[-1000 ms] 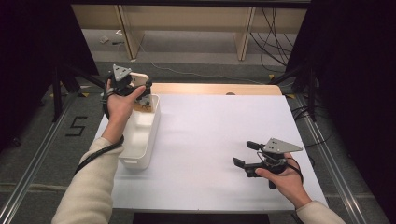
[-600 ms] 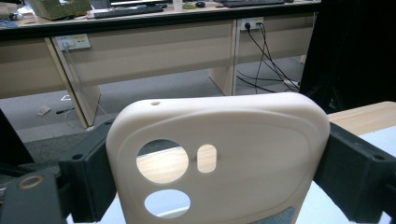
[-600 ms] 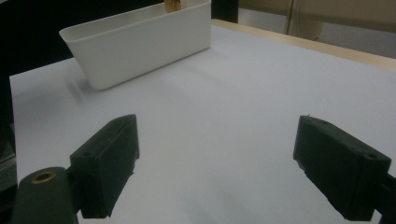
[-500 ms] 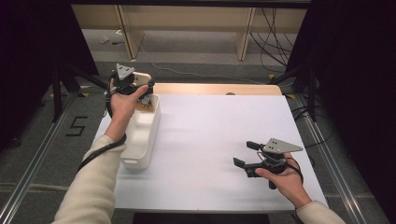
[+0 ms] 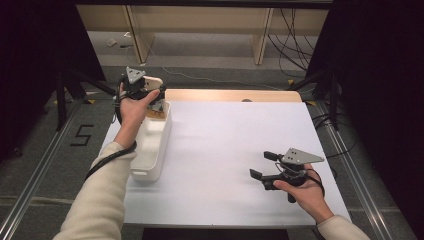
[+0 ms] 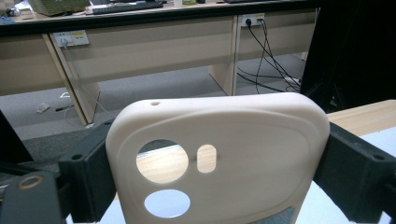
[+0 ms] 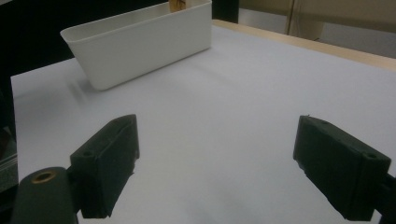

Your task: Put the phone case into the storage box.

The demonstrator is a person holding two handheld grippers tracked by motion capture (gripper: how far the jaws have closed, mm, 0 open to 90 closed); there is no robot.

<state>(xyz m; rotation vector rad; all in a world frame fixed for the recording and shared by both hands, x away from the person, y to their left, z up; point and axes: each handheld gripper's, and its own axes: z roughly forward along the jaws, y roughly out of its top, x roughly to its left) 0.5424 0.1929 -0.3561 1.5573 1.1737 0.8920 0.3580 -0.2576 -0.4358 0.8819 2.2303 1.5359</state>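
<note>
Nearest the person, the right gripper (image 5: 262, 170) rests low on the white table (image 5: 225, 145) at its right side. Its jaws stand wide apart with nothing between them; in the right gripper view bare tabletop shows between the two black pads (image 7: 107, 163).

Across the table, along its left edge, sits the long white bin (image 5: 152, 145); something brownish pokes up at its far end, too small to name.

Farther on, the left gripper (image 5: 152, 92) is held up over the far end of that bin, and it's clamped on a cream phone case (image 6: 219, 158). The case stands upright between the jaws, one pad pressing each side edge, its camera cut-outs facing the left gripper view. Beyond it lie the grey floor and a wooden desk (image 6: 140, 51) with cables.
</note>
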